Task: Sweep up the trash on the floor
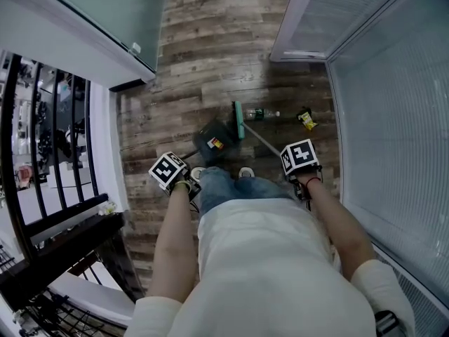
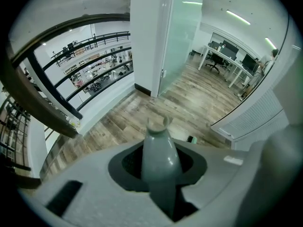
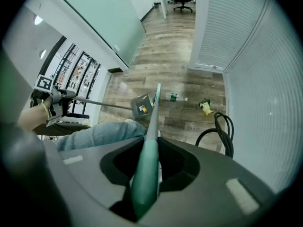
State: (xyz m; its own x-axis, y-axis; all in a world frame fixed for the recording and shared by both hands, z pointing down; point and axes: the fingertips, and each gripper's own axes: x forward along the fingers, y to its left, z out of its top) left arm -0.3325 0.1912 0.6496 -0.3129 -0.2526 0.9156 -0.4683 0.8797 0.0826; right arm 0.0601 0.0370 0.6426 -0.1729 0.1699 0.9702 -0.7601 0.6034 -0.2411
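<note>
Your right gripper (image 3: 149,161): fingers clenched on one broom handle (image 3: 143,186). Your left gripper (image 2: 159,167): fingers clenched on one dustpan handle (image 2: 159,145). Two trash pieces on floor (image 1: 203,48) beside broom head (image 1: 239,120): one bottle (image 1: 259,114), one wrapper (image 1: 306,120).

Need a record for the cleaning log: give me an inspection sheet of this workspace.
Surface: wood-plank floor, no spill seen.
Job's things: dustpan on the floor beside the green broom head; plastic bottle next to the broom head and yellow wrapper farther right, both outside the dustpan.
Clutter: nothing seen beyond that trash.
Grippers: left claw shut on the grey dustpan handle; right claw shut on the green broom handle.
Cables: black cable loops near the frosted wall.
Surroundings: glass partition and black railing at left, frosted wall at right.
</note>
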